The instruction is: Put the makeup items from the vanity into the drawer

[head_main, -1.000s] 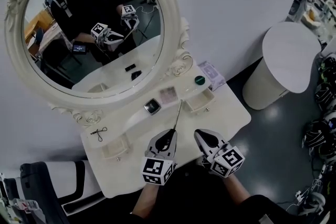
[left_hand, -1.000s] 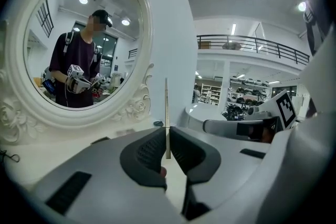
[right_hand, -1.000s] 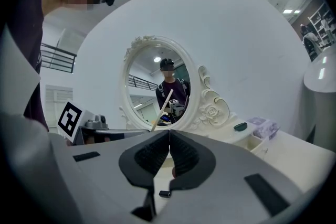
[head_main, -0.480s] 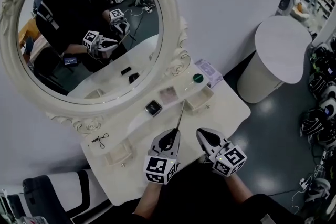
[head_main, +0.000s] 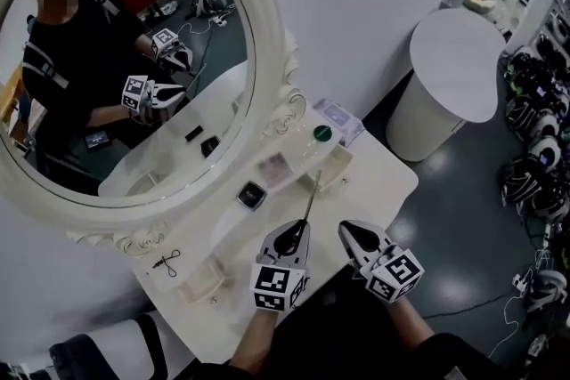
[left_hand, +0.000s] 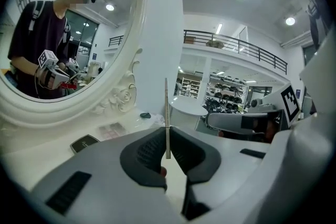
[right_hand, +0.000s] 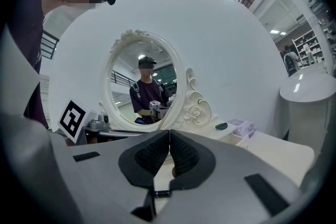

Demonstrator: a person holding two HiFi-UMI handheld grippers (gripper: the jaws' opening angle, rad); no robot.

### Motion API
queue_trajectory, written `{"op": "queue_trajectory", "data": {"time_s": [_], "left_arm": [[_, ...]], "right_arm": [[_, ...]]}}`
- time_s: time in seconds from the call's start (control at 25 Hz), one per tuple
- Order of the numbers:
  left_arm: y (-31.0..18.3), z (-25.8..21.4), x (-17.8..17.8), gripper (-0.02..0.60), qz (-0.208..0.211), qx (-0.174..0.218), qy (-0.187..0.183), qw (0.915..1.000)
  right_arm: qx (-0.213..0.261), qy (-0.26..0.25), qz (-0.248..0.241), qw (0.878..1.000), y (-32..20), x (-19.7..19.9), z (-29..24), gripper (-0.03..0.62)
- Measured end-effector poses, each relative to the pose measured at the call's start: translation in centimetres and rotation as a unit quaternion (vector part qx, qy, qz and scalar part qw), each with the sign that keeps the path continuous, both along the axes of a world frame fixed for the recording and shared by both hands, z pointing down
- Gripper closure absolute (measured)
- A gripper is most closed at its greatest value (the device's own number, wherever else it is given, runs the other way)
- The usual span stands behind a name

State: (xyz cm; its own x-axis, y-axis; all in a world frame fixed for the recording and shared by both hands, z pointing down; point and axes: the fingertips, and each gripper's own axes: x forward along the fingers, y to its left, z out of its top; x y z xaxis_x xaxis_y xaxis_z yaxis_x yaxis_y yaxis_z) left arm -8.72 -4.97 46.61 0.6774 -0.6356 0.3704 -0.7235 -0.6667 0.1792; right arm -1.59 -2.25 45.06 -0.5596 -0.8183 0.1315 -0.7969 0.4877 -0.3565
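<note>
**Above the vanity table's front edge: a thin pencil pinched in the left gripper**

Over the white table (head_main: pixel 378 182), the makeup pencil (head_main: pixel 309 202) is a thin, straight stick. It looks dark from the head view and pale grey up close. The left gripper (head_main: pixel 297 231) pinches its lower end between the ribbed pads, and the rest juts out past the jaws. Its far tip points toward a small open drawer (head_main: pixel 337 166).

The right gripper (head_main: pixel 349 230) hovers just beside the left one, its jaws pressed together with nothing between them.

Beyond the pencil, a black compact (head_main: pixel 252 194) and a pinkish palette (head_main: pixel 274 169) lie at the foot of the ornate oval mirror (head_main: pixel 267 93). A green round item (head_main: pixel 322 133) and a lavender packet (head_main: pixel 337 115) sit behind the drawer. An eyelash curler (head_main: pixel 166 262) lies well apart, at the left end. A second little drawer (head_main: pixel 198 280) sits near it.
</note>
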Motion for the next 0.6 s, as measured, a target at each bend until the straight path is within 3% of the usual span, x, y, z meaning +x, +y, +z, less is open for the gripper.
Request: {"op": "queue_trajectory", "data": {"time_s": [0.6], "left_arm": [[-4.8, 3.2, 6.0, 0.546, -0.009, -0.030, -0.053, 0.9981]], "right_arm": [[-0.016, -0.014, -0.026, 0.999, -6.1, 6.3, 1.7, 0.570]]}}
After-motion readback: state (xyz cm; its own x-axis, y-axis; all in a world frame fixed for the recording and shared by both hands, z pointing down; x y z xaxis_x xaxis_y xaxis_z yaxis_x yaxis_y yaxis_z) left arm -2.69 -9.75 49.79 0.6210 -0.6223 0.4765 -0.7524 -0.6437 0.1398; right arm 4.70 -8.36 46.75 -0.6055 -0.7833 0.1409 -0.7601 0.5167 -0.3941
